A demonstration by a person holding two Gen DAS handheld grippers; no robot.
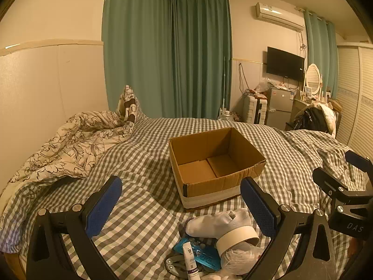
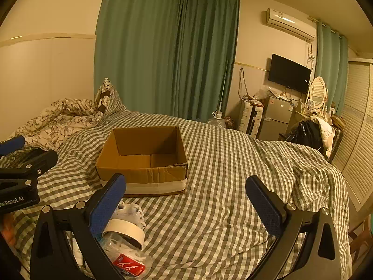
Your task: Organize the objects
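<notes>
Dim yellowish light, cream walls [image 1: 46,23] at left, teal curtains [image 1: 167,53] at centre, air conditioner [image 1: 279,15] upper right, wall television [image 1: 284,63], small fridge [image 1: 279,107], oval mirror [image 1: 312,77], louvred wardrobe doors [image 2: 359,126] far right, gingham-covered bed [image 2: 221,210] filling the lower frame

Checked bed [image 1: 144,154] under cardboard box [image 1: 216,161], clutter

Brown cardboard box [image 1: 216,161], grey-white checked bedsheet [image 1: 144,163], teal curtains [image 1: 167,53], blue-padded fingers [image 1: 103,206], red can [image 2: 129,267]
</notes>
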